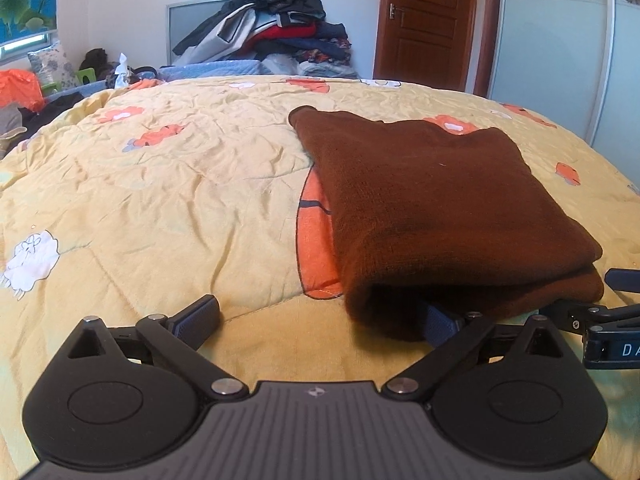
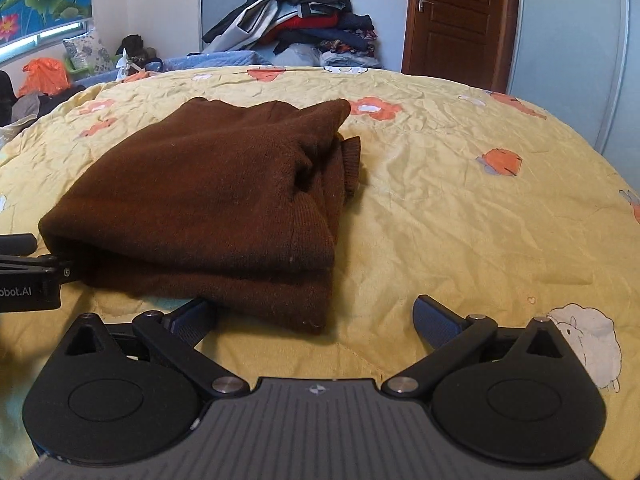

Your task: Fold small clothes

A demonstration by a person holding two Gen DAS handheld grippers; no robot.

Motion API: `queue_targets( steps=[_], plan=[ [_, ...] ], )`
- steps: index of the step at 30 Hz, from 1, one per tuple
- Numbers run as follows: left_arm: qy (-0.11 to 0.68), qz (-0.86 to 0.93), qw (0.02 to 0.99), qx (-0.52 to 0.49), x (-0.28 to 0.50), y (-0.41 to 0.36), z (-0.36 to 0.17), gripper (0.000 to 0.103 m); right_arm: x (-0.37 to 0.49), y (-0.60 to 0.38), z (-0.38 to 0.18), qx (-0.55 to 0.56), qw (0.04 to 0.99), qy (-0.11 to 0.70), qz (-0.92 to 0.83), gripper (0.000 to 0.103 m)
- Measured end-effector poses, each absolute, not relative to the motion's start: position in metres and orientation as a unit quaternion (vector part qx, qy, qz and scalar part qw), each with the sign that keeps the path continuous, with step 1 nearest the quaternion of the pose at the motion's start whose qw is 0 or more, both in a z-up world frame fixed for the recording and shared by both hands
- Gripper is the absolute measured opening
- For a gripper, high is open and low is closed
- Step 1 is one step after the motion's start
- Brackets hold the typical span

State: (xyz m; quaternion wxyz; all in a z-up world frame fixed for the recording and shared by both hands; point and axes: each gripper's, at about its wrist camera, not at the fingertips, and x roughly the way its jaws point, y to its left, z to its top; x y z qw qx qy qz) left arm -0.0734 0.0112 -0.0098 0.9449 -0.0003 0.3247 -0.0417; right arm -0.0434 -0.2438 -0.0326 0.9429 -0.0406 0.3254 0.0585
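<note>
Lay folded on the yellow quilt [image 1: 160, 184]: a brown sweater [image 1: 432, 208], thick, fuzzy knit, doubled into a rough rectangle, ribbed cuff poking out at its far right side. Left gripper [image 1: 320, 320] spread wide, right finger tucked under the sweater's near left corner, left finger apart on bare quilt. Right gripper [image 2: 316, 318] spread wide too, left finger touching the near edge, right finger well clear. Quilt crinkled, printed with orange flowers and white sheep. Heaped beyond: a clothes pile [image 2: 304, 16].
</note>
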Motion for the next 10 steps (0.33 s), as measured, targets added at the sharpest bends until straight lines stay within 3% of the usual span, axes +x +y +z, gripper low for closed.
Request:
queue_targets(
  steps=[10],
  plan=[
    [0.323,-0.031,0.946,-0.002,-0.0748,0.0113,-0.0095,0.103,-0.0422,-0.2386,-0.0331,-0.031,0.945,0.323,0.042,0.103]
  ],
)
